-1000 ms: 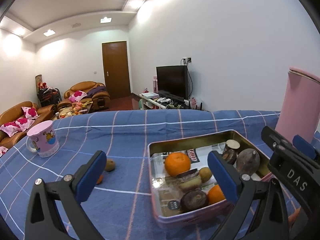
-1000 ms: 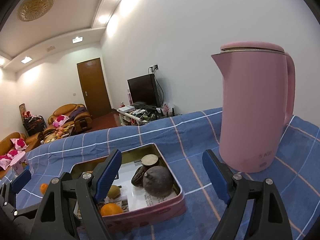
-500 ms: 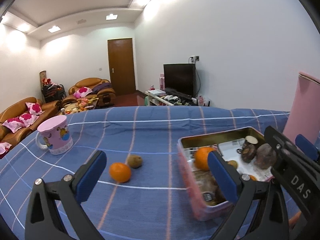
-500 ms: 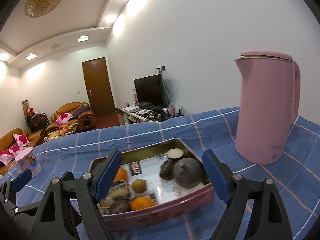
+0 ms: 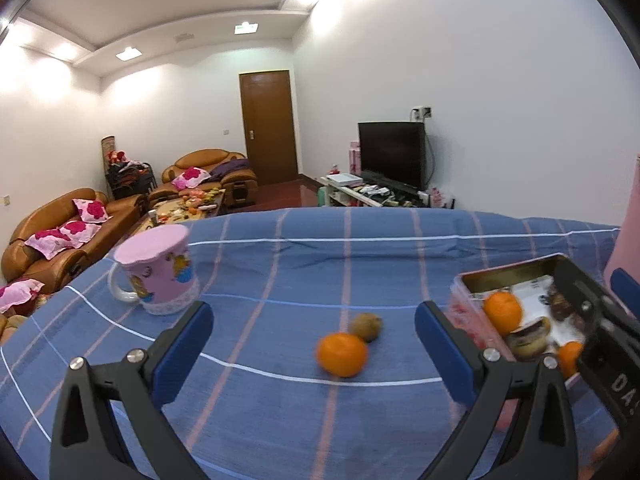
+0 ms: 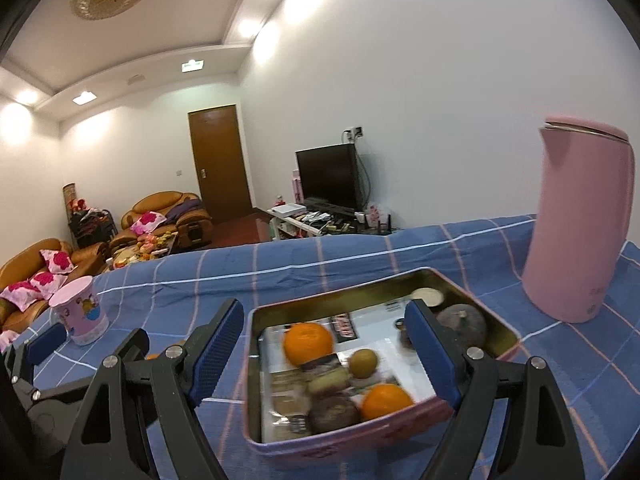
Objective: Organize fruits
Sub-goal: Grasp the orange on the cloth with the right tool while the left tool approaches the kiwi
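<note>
While the left gripper [image 5: 310, 354] hangs with fingers spread and empty, a loose orange [image 5: 342, 354] lies on the blue tablecloth [image 5: 280, 264] between them, a kiwi [image 5: 366, 327] touching it at 1 o'clock. Bare cloth separates the pink mug [image 5: 158, 276] at 10 o'clock from the tin [image 6: 504, 330] at 3 o'clock. Equally spread and empty, the right gripper [image 6: 324, 354] straddles the tin's near rim; the pink kettle [image 6: 580, 224] stands apart at 2 o'clock.

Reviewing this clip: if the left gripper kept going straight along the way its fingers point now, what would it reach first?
Most likely the loose orange on the blue cloth, with the small brown fruit just behind it. Both lie between the open left gripper fingers' line; depth is uncertain in the fisheye view.
</note>
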The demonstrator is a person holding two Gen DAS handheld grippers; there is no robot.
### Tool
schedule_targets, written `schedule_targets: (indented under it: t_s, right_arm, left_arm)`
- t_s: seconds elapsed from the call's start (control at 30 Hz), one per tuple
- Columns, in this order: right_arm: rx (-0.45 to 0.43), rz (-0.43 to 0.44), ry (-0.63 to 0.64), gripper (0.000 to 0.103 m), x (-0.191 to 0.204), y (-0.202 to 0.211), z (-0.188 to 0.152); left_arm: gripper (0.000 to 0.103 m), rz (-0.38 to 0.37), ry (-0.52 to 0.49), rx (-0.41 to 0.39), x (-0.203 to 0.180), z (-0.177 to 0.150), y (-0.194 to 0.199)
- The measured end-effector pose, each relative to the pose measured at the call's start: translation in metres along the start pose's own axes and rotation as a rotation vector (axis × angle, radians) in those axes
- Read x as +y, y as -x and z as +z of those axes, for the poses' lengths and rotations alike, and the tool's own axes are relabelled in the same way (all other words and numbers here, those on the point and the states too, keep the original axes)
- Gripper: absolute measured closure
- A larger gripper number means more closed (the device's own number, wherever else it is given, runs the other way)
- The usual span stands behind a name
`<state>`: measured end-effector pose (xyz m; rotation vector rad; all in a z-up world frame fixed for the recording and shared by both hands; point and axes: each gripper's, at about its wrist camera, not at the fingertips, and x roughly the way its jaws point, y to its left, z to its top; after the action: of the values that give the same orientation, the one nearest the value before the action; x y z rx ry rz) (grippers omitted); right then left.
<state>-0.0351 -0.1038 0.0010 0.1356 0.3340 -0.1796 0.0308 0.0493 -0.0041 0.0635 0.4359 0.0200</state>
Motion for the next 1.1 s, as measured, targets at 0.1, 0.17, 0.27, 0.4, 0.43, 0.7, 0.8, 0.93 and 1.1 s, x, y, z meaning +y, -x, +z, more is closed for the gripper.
schedule_targets:
  t_s: [0.1,0.17,0.27,0.4,0.43,0.7,0.8,0.93,1.1]
  right_arm:
    - [0.009,0.014,0.024,0.019,0.009,-0.005,-0.001]
    - [0.017,0.026,0.037,0.019,0.016,-0.009,-0.001]
    - [0.032,0.052,0.044,0.019,0.025,-0.015,-0.001]
    - [0.054,0.075,0.061,0.019,0.039,-0.025,-0.002]
    - [0.059,0.082,0.064,0.019,0.042,-0.027,-0.002]
    - [0.151,0.148,0.093,0.019,0.071,-0.051,-0.006]
    - [0.188,0.202,0.101,0.023,0.081,-0.058,-0.009]
    - [0.276,0.277,0.117,0.03,0.1,-0.072,-0.016]
    - [0.414,0.33,0.118,0.042,0.122,-0.093,-0.026]
  left_arm:
    - [0.0,0.029,0.032,0.031,0.025,0.001,-0.011]
    - [0.0,0.055,0.051,0.053,0.04,0.001,-0.018]
    - [0.0,0.075,0.072,0.088,0.058,0.0,-0.028]
    - [0.0,0.097,0.114,0.131,0.075,-0.001,-0.039]
    - [0.0,0.098,0.117,0.14,0.078,-0.001,-0.041]
    - [0.0,0.127,0.092,0.158,0.085,0.0,-0.05]
    - [0.0,0.158,0.086,0.171,0.09,0.0,-0.052]
    - [0.0,0.261,0.05,0.171,0.098,0.0,-0.055]
    - [0.0,0.287,0.067,0.193,0.109,-0.002,-0.059]
